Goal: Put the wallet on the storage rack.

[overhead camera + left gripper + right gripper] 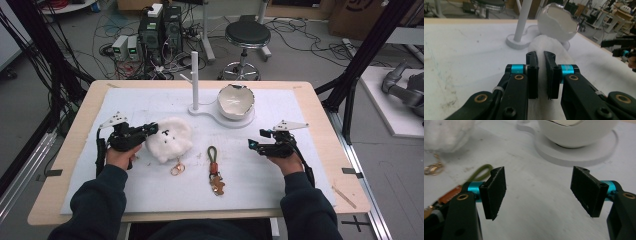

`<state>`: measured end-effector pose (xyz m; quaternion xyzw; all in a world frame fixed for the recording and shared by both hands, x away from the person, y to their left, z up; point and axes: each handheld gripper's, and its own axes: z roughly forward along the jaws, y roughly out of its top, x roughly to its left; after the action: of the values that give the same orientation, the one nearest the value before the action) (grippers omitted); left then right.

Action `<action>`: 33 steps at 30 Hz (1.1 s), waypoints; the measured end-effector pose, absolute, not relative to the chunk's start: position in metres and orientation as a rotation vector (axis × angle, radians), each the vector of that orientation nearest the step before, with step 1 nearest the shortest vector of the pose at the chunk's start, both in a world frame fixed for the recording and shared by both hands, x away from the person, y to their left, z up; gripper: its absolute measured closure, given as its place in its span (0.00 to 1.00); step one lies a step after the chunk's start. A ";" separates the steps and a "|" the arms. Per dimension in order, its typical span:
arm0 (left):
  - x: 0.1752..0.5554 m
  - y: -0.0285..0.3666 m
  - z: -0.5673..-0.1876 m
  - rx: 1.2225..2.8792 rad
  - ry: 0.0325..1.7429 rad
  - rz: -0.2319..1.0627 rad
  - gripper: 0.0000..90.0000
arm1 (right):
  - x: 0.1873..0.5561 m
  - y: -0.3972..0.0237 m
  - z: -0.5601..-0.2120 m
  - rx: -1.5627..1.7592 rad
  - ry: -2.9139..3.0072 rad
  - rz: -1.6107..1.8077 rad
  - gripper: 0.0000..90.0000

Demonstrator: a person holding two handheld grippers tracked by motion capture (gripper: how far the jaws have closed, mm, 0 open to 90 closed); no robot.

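A white fluffy plush keychain (169, 139) lies on the white mat, its gold clasp (176, 169) trailing toward me. My left gripper (150, 129) is at the plush's left edge. In the left gripper view the jaws (541, 53) stand nearly together with the plush (549, 42) pinched between them. A second keychain (215, 170), with a green loop and a brown charm, lies at mid-mat. My right gripper (252, 145) hovers open to the right of it, nothing between its jaws (539, 173); the green loop (480, 171) shows just beyond its left jaw.
A white stand with an upright pole (194, 80) and an egg-shaped white bowl (235, 101) sits at the back of the mat (300, 115). The bowl (576, 130) is close ahead of the right gripper. Off the table there are a stool (247, 35) and cables.
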<state>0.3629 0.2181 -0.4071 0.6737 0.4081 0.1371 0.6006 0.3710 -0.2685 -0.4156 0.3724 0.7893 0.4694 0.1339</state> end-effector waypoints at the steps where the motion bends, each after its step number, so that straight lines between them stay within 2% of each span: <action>1: 0.362 0.216 -0.405 1.553 0.934 0.324 0.91 | 0.371 -0.263 -0.415 1.069 2.299 1.383 0.32; 11: 0.357 0.183 -0.395 1.550 0.810 0.328 0.91 | 0.368 -0.191 -0.409 0.886 2.473 1.496 0.31; 20: 0.354 0.165 -0.394 1.536 0.746 0.275 0.91 | 0.365 -0.160 -0.412 0.840 2.555 1.578 0.30; 22: 0.353 0.161 -0.395 1.546 0.724 0.257 0.91 | 0.368 -0.157 -0.414 0.867 2.569 1.616 0.33; 24: 0.352 0.157 -0.396 1.556 0.712 0.247 0.91 | 0.369 -0.156 -0.415 0.869 2.576 1.672 0.45; 26: 0.352 0.156 -0.397 1.567 0.711 0.236 0.91 | 0.369 -0.158 -0.413 0.868 2.577 1.666 0.64; 29: 0.353 0.155 -0.399 1.588 0.720 0.223 0.90 | 0.370 -0.167 -0.408 0.829 2.559 1.646 0.82; 33: 0.353 0.155 -0.401 1.631 0.741 0.204 0.86 | 0.368 -0.171 -0.403 0.795 2.531 1.635 0.85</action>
<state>0.3533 0.1546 -0.4007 0.7096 0.3222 0.0888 0.6203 0.3681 -0.1705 -0.4034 0.2551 0.8121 0.5246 0.0127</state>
